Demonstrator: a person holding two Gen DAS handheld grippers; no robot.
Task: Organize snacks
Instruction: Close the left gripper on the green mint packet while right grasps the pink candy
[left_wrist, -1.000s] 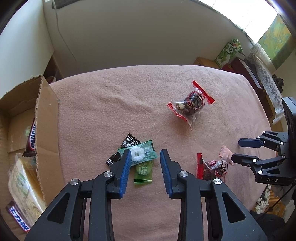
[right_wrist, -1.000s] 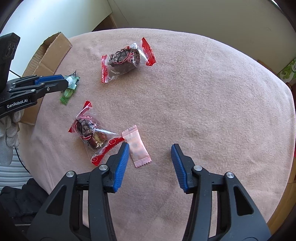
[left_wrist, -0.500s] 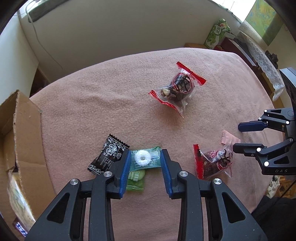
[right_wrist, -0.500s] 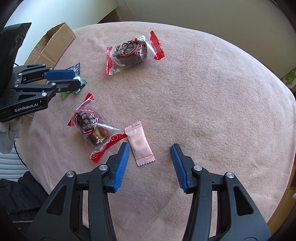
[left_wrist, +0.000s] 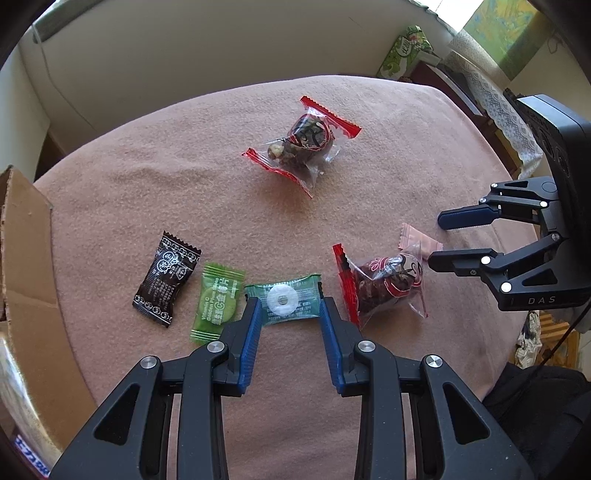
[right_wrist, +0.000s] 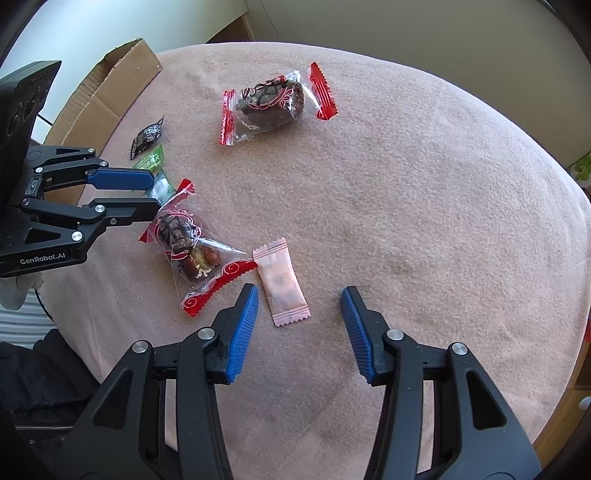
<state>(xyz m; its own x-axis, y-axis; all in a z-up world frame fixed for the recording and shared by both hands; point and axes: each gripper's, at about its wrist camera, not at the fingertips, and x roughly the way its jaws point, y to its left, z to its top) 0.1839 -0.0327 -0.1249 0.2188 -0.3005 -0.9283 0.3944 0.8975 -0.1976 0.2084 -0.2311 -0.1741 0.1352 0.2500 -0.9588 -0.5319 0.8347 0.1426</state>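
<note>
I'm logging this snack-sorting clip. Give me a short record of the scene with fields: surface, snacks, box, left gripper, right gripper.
surface: table under a pink cloth
snacks: black candy, green candy, mint, pink candy, near date pack, far date pack
box: cardboard box at the table's left edge
left gripper: left gripper shut on the mint, beside the green candy
right gripper: right gripper open, above the cloth; pink candy near its left finger, not gripped
</note>
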